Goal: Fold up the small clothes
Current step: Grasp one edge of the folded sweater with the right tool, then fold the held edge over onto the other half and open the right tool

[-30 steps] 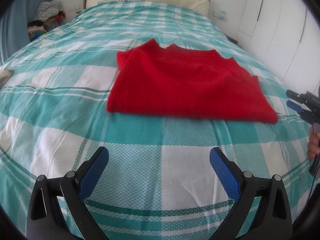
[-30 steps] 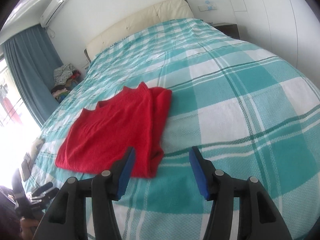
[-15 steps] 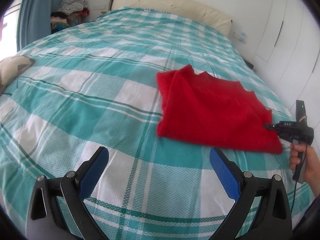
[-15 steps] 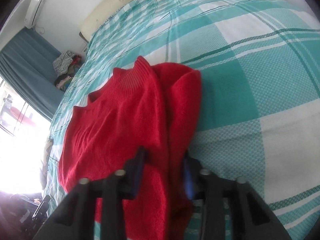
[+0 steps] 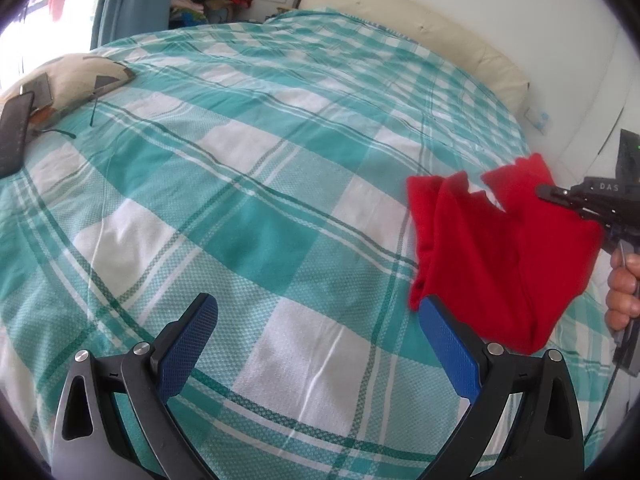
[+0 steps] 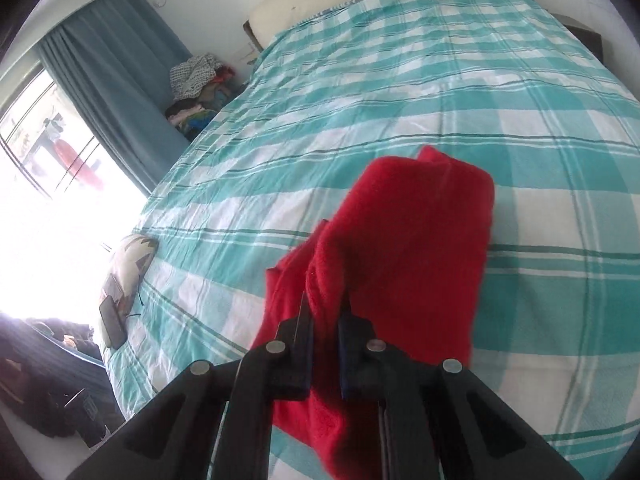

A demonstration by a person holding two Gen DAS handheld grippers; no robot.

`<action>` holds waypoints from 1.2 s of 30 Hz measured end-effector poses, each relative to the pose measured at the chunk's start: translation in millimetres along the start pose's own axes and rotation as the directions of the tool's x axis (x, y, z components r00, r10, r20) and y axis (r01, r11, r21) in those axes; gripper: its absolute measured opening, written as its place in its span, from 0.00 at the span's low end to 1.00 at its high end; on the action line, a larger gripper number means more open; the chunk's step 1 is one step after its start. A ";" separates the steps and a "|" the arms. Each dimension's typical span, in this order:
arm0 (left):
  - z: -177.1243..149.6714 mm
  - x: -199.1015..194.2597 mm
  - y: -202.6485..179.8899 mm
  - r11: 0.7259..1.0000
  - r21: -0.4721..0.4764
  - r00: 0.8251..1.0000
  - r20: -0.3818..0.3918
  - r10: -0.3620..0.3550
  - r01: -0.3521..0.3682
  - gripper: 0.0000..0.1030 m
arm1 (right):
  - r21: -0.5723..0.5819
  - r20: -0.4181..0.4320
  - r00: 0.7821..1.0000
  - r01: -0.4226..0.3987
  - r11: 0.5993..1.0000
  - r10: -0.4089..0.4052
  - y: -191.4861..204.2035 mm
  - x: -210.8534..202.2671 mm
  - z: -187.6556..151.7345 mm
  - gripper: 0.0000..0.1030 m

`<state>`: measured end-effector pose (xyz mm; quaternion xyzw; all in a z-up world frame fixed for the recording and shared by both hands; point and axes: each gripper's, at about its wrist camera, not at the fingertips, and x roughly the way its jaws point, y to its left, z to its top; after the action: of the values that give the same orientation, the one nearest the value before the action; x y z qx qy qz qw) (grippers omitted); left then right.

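Observation:
A folded red knit garment (image 6: 404, 248) hangs from my right gripper (image 6: 325, 320), whose jaws are shut on a bunched edge of it, lifted above the teal checked bed cover (image 6: 400, 80). In the left wrist view the same red garment (image 5: 500, 248) dangles at the right, pinched by the right gripper (image 5: 550, 194) with a hand (image 5: 624, 288) on its handle. My left gripper (image 5: 316, 344) is open over bare bed cover (image 5: 240, 184), left of and nearer than the garment, nothing between its blue pads (image 5: 188, 344).
A patterned pillow (image 5: 68, 76) with a dark phone (image 5: 14, 136) lies at the bed's left edge. A cream headboard (image 5: 420, 28) and white wall close the far side. A pile of clothes (image 6: 196, 88) sits by the blue curtain (image 6: 116, 68).
The right gripper closed on the red garment's near edge and lifted it off the bed. The left gripper swung left and away, so the garment moved to the right of its view.

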<state>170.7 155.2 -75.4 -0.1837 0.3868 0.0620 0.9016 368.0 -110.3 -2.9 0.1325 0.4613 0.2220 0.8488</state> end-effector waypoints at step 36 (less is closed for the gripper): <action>4.4 3.1 8.5 1.000 -0.006 1.000 -0.011 0.010 -0.010 0.98 | -0.421 0.020 0.996 0.083 0.903 -0.083 49.3 28.0 -107.1 0.23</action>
<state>173.7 164.7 -77.2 -0.1849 0.3923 0.0668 0.8986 278.6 -51.5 -59.8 -0.0733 0.4071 0.2798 0.8664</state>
